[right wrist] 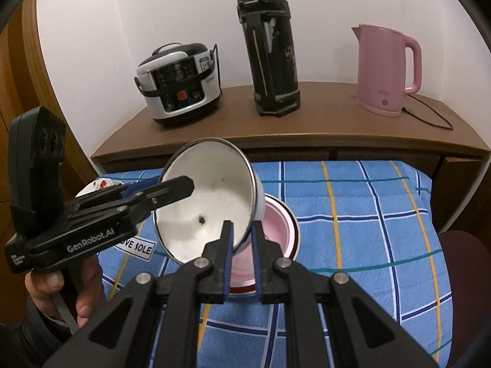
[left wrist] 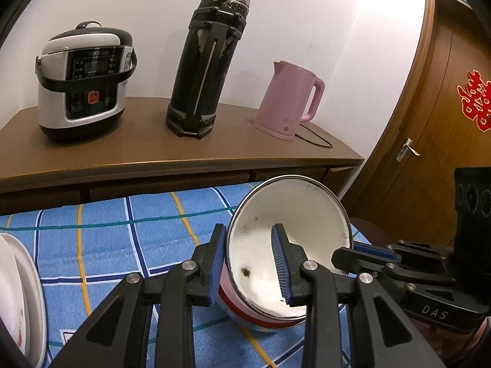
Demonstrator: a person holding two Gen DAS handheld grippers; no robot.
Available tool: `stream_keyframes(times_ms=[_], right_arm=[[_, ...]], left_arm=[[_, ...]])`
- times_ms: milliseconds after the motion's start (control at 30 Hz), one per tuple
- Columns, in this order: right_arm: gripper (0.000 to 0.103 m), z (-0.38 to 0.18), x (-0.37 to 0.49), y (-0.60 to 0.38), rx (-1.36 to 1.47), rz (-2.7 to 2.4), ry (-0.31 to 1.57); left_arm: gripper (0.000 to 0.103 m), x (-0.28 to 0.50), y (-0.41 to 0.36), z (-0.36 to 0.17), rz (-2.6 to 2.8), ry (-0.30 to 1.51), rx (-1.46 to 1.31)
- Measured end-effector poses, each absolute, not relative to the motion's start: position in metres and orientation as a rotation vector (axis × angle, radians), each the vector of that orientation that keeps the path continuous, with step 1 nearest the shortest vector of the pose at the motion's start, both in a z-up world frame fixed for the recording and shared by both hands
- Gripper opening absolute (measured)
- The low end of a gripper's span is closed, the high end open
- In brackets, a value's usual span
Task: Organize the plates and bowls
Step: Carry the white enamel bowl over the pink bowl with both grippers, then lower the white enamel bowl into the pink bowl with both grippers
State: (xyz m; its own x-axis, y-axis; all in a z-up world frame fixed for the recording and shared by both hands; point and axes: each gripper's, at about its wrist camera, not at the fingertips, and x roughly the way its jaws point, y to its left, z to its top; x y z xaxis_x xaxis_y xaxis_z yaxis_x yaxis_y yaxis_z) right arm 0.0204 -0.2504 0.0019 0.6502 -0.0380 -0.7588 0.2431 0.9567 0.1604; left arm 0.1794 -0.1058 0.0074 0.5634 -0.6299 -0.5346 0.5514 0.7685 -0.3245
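Observation:
A white enamel bowl (left wrist: 285, 257) with a dark rim is tilted on its side above the blue checked cloth. My left gripper (left wrist: 250, 266) is shut on the bowl's left rim, one finger outside and one inside. My right gripper (right wrist: 242, 257) is shut on the bowl's (right wrist: 211, 196) right rim. A pink bowl (right wrist: 280, 230) with a red rim sits on the cloth directly under the white bowl. White plates (left wrist: 21, 300) lie at the far left of the cloth. A small flowered plate (right wrist: 101, 184) shows behind the left gripper.
A wooden cabinet (left wrist: 147, 153) behind the cloth carries a rice cooker (left wrist: 83, 82), a tall black thermos (left wrist: 205, 64) and a pink kettle (left wrist: 288, 98) with its cord. A wooden door (left wrist: 445, 122) stands at the right.

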Motion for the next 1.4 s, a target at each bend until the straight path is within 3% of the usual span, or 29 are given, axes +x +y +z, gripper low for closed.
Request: stream_keyframes(times_ms=[933, 1400], right_arm=[[0.012, -0.011, 0.022, -0.254, 0.292, -0.16, 0.898], [0.012, -0.022, 0.031, -0.283, 0.405, -0.153, 0.975]], left_arm=[[0.033, 0.185, -0.113, -0.002, -0.705, 0.743, -0.086], [0.033, 0.194, -0.113, -0.016, -0.772, 0.87, -0.163]])
